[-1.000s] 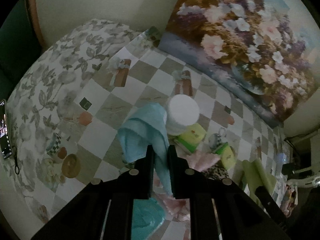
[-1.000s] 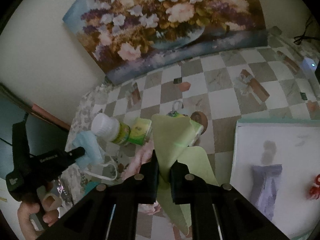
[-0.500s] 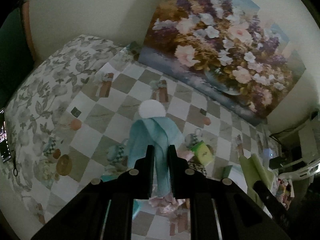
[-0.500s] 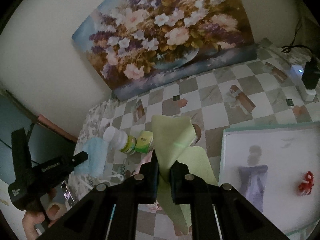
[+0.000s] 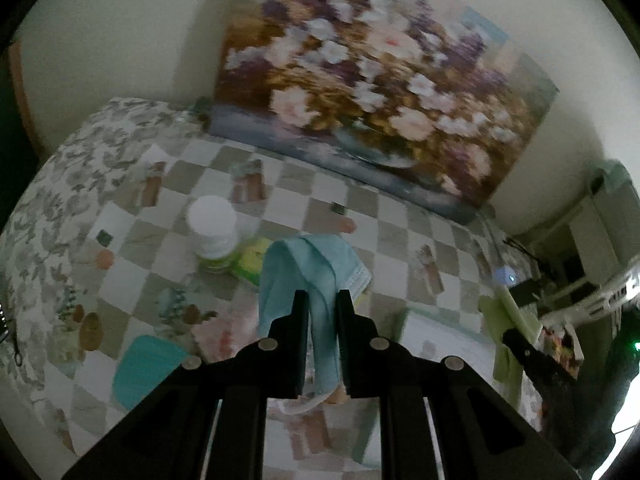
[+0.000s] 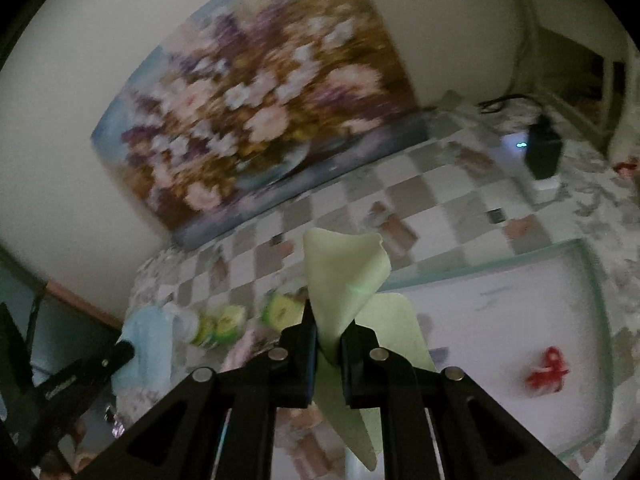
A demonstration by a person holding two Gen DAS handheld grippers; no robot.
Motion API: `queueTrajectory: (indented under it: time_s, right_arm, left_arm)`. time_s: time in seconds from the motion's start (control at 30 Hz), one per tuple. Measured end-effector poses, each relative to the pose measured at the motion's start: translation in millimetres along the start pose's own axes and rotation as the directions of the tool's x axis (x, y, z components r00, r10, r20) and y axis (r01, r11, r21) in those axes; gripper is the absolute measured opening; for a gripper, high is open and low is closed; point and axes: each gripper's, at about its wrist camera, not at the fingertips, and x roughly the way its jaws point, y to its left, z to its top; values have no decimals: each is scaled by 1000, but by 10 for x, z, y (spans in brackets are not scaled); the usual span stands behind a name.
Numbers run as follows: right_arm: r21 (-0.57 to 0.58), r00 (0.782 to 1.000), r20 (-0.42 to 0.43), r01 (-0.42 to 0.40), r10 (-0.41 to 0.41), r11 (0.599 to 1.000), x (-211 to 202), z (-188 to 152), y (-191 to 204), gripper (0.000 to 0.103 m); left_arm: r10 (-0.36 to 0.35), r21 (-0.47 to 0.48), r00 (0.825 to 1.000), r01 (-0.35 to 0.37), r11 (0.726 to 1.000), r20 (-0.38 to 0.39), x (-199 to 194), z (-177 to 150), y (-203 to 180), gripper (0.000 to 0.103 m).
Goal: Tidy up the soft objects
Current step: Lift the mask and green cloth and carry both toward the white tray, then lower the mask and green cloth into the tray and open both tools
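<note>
Presently, the scene reads as follows.
Left gripper (image 5: pixel 322 304): clenched on a pale blue soft cloth, a face mask with white ear loops by the look of it (image 5: pixel 308 268), which hangs folded over and between the black fingers, clear of the table.
Right gripper (image 6: pixel 329 324): pinched tight on a thin pale green sheet of cloth (image 6: pixel 344 276), one corner standing up above the fingers and the rest drooping below.
Why held so: each piece is gripped near a fold so it hangs free and can be carried; the likely goal is the white flat tray with a pale green rim (image 6: pixel 576 246), which already holds a small red soft item (image 6: pixel 546 368).
Table: a checked tablecloth (image 5: pixel 304 196) with a white-lidded jar (image 5: pixel 212 222) and a teal piece (image 5: pixel 144 364) left on it.
Change from a second ago: both views are now blurred; the jar has shifted from just behind the blue cloth to its left, and the tray fills more of the right view.
</note>
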Motion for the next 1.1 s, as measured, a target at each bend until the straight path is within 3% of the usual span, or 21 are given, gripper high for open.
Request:
queueTrajectory:
  time_s: [0.4, 0.73, 0.9, 1.1]
  right_arm:
    - [112, 979, 53, 190, -197, 975, -260, 182, -757, 10]
    - [209, 955, 46, 277, -292, 938, -382, 272, -1307, 10]
    - [203, 954, 3, 293, -300, 934, -200, 242, -1374, 10]
    - [181, 948, -124, 311, -292, 933, 282, 95, -1471, 10]
  left_arm:
    - [-127, 135, 990, 135, 982, -69, 224, -200, -831, 14]
    - [-201, 259, 970, 230, 938, -134, 543, -423, -1378, 14]
    - [-209, 255, 963, 249, 934, -172, 847, -490, -1444, 14]
    - [-218, 161, 940, 265, 951, -261, 1348, -557, -1312, 14]
